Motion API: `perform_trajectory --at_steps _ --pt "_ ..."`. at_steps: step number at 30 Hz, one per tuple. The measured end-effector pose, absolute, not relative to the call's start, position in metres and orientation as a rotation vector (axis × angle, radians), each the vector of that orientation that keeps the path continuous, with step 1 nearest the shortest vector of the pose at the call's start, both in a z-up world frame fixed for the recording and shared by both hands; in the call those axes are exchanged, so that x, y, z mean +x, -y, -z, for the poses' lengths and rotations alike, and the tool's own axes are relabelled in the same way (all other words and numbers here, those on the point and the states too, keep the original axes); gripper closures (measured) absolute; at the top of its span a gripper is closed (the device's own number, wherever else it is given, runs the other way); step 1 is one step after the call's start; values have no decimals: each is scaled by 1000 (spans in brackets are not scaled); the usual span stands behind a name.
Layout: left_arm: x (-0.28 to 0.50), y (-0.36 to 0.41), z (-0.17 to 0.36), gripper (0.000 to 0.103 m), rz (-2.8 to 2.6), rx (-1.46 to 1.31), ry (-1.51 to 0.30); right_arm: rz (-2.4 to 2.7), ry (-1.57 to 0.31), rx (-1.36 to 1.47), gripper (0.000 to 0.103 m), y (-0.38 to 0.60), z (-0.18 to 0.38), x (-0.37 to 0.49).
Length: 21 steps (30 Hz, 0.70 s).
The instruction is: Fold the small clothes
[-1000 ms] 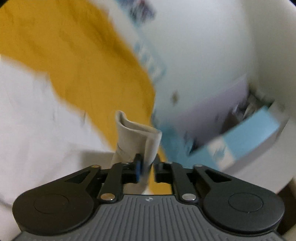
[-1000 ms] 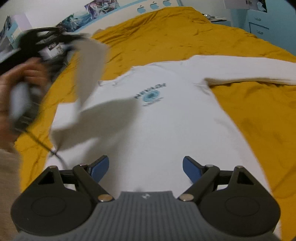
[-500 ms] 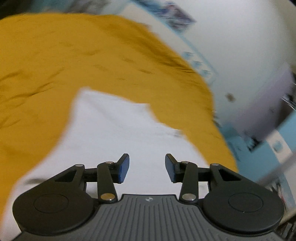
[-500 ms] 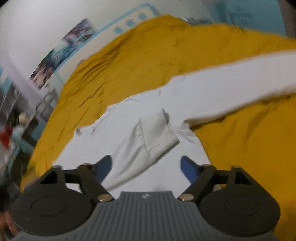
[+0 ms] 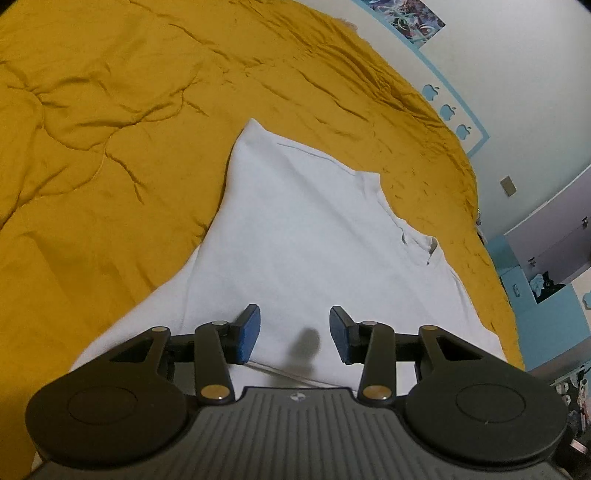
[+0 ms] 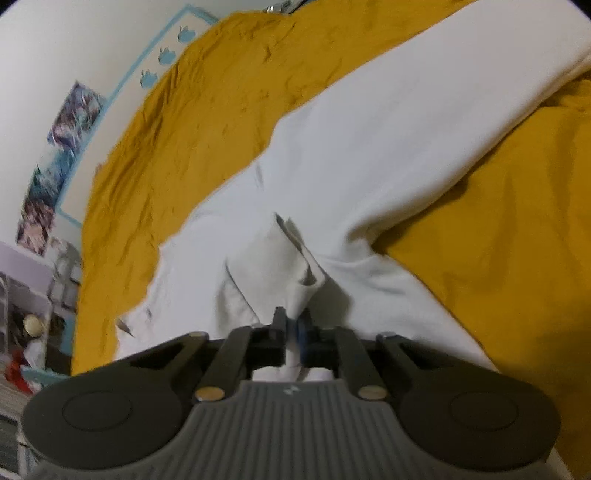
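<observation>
A white sweatshirt (image 5: 314, 229) lies flat on the yellow bedspread (image 5: 110, 110). My left gripper (image 5: 293, 328) hovers open just above its body, with nothing between the blue pads. In the right wrist view one sleeve (image 6: 269, 266) lies folded across the sweatshirt's body (image 6: 369, 166). My right gripper (image 6: 291, 325) is shut on the near end of that folded sleeve, with white cloth pinched between its pads. The other sleeve (image 6: 498, 74) stretches away to the upper right.
The bedspread (image 6: 498, 240) surrounds the garment on all sides. A white wall with posters (image 5: 406, 18) and a blue trim runs behind the bed. Blue furniture (image 5: 546, 317) stands past the bed's edge, and cluttered shelves (image 6: 33, 314) sit at the left.
My left gripper let go of the sleeve cuff and dropped over the sweatshirt's body. The sleeve now lies folded across the body. My right gripper rolled, moved in and shut on that sleeve.
</observation>
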<state>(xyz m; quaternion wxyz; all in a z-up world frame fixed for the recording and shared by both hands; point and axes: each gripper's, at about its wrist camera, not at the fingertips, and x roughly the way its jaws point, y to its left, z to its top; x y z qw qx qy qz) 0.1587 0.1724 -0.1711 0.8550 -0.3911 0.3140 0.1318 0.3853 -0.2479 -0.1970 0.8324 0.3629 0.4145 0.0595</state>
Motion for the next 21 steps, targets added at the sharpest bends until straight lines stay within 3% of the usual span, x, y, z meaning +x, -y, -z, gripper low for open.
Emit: perform_trajectory --at_steps 8,10,14,16,21 --pt "157 -171 173 55 -279 -821 -679 -55 -911 751 99 259 201 369" --pt "156 -168 166 55 -262 -816 -663 -7 -857 737 88 260 188 359" --pt "158 -159 161 55 -230 -789 -668 -147 -755 605 79 238 157 355" --pt "161 -157 164 55 -241 -785 -697 -226 -770 568 75 223 155 364" --pt "156 -149 151 55 -224 -794 -690 -148 -906 567 77 230 174 382"
